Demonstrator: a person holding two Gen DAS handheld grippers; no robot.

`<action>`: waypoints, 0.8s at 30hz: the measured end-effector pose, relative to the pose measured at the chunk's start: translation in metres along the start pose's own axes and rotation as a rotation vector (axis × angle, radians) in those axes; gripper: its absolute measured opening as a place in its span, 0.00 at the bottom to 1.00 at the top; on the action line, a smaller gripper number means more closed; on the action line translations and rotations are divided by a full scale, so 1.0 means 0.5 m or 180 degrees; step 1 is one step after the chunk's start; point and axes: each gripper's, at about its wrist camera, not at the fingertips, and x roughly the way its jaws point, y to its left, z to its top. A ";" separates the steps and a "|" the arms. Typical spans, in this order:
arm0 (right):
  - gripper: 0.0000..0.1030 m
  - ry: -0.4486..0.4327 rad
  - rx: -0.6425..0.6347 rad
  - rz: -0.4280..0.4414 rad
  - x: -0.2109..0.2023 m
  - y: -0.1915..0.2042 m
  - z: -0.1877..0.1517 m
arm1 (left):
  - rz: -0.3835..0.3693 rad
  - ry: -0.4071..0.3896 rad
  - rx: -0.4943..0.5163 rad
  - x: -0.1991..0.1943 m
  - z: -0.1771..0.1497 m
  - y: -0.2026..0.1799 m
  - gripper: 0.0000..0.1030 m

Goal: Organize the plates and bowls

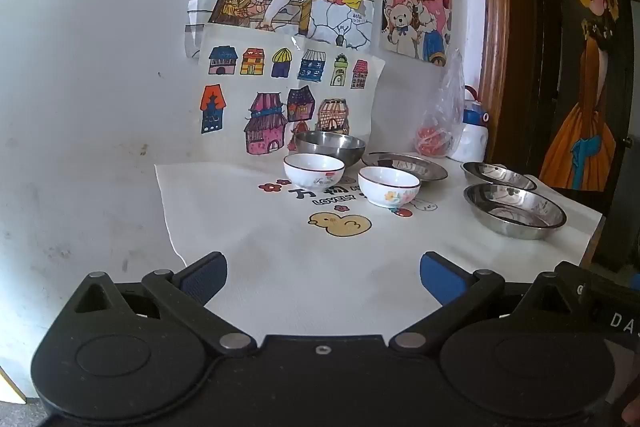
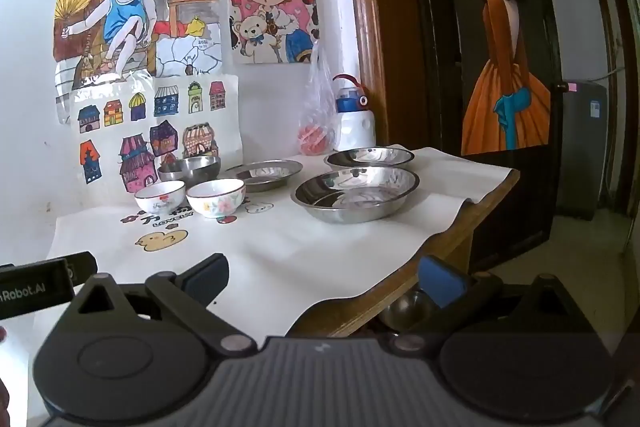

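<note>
Two white ceramic bowls stand mid-table: one with a red mark (image 1: 314, 175) (image 2: 160, 198) and one with flowers (image 1: 388, 190) (image 2: 216, 197). Behind them sits a steel bowl (image 1: 330, 145) (image 2: 192, 167). Three steel plates lie to the right: a shallow one (image 1: 405, 165) (image 2: 264, 173), a far one (image 1: 498, 176) (image 2: 369, 157) and a deep near one (image 1: 514, 209) (image 2: 355, 193). My left gripper (image 1: 323, 277) is open over the cloth's near part, well short of the bowls. My right gripper (image 2: 323, 281) is open at the table's front edge, nothing between its fingers.
A white printed cloth (image 1: 280, 259) (image 2: 280, 247) covers the wooden table (image 2: 400, 295). A plastic bag (image 1: 440, 123) (image 2: 318, 123) and a white-blue bottle (image 1: 474, 131) (image 2: 354, 119) stand at the back by the wall. A door (image 2: 500, 67) is to the right; drawings hang on the wall.
</note>
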 end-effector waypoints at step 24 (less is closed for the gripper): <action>1.00 -0.0017 -0.0001 0.0006 -0.005 -0.005 -0.006 | -0.0038 0.0062 0.0051 0.006 -0.006 -0.006 0.99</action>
